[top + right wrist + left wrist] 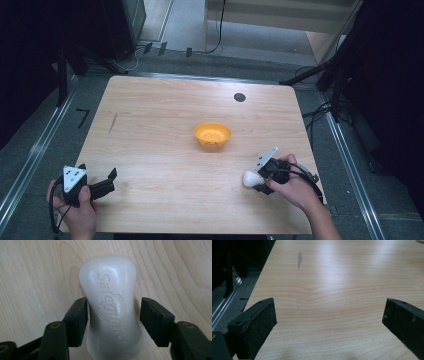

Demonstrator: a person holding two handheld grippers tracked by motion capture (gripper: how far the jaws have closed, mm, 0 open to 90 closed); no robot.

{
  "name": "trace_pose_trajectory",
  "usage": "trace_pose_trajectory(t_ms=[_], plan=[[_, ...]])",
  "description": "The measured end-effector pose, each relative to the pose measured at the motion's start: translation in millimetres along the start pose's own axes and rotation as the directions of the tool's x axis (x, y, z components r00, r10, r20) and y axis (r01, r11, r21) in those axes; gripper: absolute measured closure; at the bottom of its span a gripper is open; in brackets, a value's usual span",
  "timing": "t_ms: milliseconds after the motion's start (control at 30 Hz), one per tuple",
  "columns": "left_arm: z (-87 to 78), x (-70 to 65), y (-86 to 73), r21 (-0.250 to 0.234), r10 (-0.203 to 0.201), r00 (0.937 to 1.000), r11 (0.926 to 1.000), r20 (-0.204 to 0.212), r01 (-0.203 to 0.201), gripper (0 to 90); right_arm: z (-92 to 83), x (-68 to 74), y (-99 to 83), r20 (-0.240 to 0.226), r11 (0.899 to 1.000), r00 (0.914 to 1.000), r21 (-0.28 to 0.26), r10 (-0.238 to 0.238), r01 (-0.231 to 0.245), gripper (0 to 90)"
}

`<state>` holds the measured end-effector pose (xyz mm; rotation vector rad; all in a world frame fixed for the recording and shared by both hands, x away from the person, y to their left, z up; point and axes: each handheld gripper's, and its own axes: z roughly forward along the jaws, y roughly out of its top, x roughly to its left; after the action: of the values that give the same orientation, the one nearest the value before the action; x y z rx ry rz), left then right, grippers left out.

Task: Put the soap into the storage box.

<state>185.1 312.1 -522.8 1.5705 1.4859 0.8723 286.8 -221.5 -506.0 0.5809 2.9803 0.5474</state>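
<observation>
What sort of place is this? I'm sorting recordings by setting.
Probably a lab recording station: a bare light wooden table, black stands and loose cables around it, a small orange bowl as prop.

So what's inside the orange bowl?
The orange bowl sits in the middle of the table. From the high view its inside looks orange with faint speckles. Whether that is food or just a pattern is too small to tell. Its outer bottom is hidden.
</observation>
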Motion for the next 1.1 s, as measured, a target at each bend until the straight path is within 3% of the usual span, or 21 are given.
trace_pose_trajectory(t_ms=[333, 533, 733, 933, 1100], plan=[[0.4, -0.5, 0.2, 0.004, 0.005, 1.0, 1.0, 0.001, -0.005, 0.0, 2.9, -2.2, 5.0, -0.032, 0.999, 0.9993, 0.044, -0.019, 0.021, 47.3], [0.4, -0.3, 0.2, 0.004, 0.003, 1.0, 1.0, 0.002, -0.003, 0.0, 6.5, 1.7, 11.6, 0.003, 0.995, 0.9999, 0.102, -0.012, 0.011, 47.5], [0.5, -0.4, 0.2, 0.006, 0.006, 1.0, 1.0, 0.003, -0.006, 0.0, 7.0, 2.6, 14.0, -0.007, 0.991, 0.999, 0.125, -0.045, 0.046, 47.1], [0.8, -0.9, 0.3, 0.01, 0.011, 0.9999, 0.9999, 0.002, -0.011, 0.0, 8.0, 1.5, 20.1, -0.009, 0.985, 0.999, 0.165, -0.044, 0.045, 49.2], [0.6, -0.7, 0.3, 0.008, 0.01, 0.9999, 0.9999, 0.006, -0.01, 0.0, 7.8, 1.7, 21.0, -0.011, 0.984, 0.9984, 0.167, -0.056, 0.057, 49.9]])
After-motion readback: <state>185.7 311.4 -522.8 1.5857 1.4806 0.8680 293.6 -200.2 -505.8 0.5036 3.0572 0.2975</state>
